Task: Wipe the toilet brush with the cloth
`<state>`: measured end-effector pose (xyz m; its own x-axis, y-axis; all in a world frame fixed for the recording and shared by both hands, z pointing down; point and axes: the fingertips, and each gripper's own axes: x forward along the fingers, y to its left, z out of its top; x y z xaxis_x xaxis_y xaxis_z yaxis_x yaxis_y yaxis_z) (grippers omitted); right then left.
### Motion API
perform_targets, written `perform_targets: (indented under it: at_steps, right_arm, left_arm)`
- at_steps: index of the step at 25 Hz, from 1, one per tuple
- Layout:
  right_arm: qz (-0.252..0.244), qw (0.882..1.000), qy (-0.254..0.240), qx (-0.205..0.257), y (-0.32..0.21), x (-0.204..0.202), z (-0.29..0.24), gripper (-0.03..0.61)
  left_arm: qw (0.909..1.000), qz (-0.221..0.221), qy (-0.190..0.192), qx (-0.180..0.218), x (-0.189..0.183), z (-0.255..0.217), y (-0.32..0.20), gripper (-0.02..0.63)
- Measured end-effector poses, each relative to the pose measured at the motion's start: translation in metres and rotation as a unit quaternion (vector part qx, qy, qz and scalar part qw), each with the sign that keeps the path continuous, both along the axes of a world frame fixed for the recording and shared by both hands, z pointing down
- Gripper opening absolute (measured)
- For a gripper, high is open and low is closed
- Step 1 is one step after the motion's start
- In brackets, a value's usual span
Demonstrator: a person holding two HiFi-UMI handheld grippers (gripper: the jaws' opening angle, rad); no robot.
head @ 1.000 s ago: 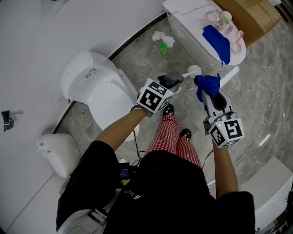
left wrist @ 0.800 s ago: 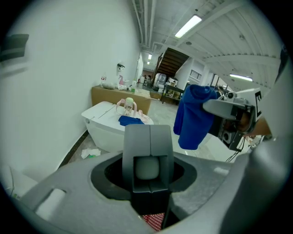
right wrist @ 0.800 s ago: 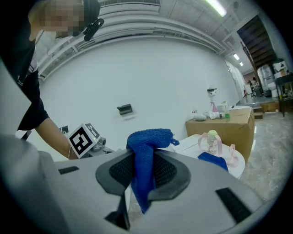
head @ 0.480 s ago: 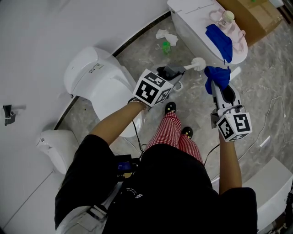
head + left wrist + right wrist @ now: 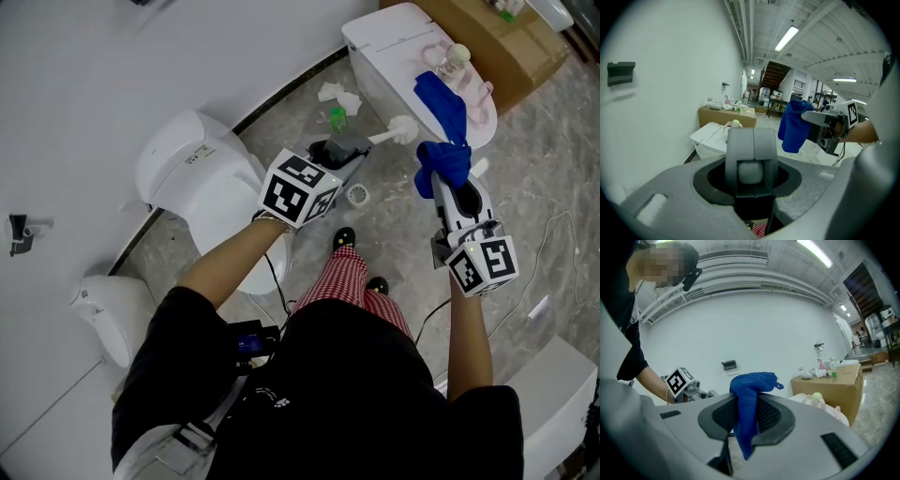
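Note:
The toilet brush (image 5: pixel 403 128) is white, and its round head points toward the white toilet at top right. My left gripper (image 5: pixel 354 145) is shut on its handle; in the left gripper view the white handle end (image 5: pixel 750 172) sits pinched between the grey pads. A blue cloth (image 5: pixel 444 159) hangs bunched from my right gripper (image 5: pixel 441 176), just right of the brush head and apart from it. In the right gripper view the cloth (image 5: pixel 752 383) is clamped between the jaws and drapes down. The left gripper view shows the cloth (image 5: pixel 793 125) to the right ahead.
A second blue cloth (image 5: pixel 439 96), a pink item and a small bottle (image 5: pixel 457 56) lie on the toilet (image 5: pixel 380 42) at top right. A cardboard box (image 5: pixel 492 37) stands behind it. On the floor are a green bottle (image 5: pixel 337 117), tissues (image 5: pixel 336 92) and a small round holder (image 5: pixel 356 195). Another toilet (image 5: pixel 197 173) is left.
Both grippers have risen, carrying the brush and the cloth up the picture toward the toilet at top right. The round holder on the floor has come into view below the brush.

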<state>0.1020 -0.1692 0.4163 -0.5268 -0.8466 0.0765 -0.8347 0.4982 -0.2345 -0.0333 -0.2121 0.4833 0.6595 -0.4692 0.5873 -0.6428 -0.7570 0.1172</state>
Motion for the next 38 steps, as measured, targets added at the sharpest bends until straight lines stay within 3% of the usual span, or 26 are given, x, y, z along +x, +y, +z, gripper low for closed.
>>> perform_targets:
  at_steps: [8,17,22,34,38]
  right_arm:
    - [0.012,1.0,-0.012,0.01,0.004,0.01,-0.024,0.077]
    - [-0.003,0.998,-0.027,0.052,0.001,0.001,-0.062,0.077]
    - [-0.012,0.997,-0.032,0.072,0.004,-0.001,-0.082,0.077]
    - [-0.034,0.992,-0.047,0.113,0.004,-0.013,-0.132,0.077]
    - [-0.043,0.99,-0.03,0.132,0.004,-0.02,-0.145,0.077]
  left_arm:
    - [0.9997,-0.002,0.013,0.022,0.004,-0.034,0.003,0.17]
    - [0.9978,0.019,0.008,0.063,0.004,-0.073,0.013,0.17]
    - [0.9967,0.005,0.039,0.071,0.003,-0.097,0.015,0.17]
    - [0.9868,-0.005,0.084,0.138,0.0,-0.166,0.023,0.17]
    - [0.9829,-0.009,0.096,0.157,-0.007,-0.186,0.028,0.17]
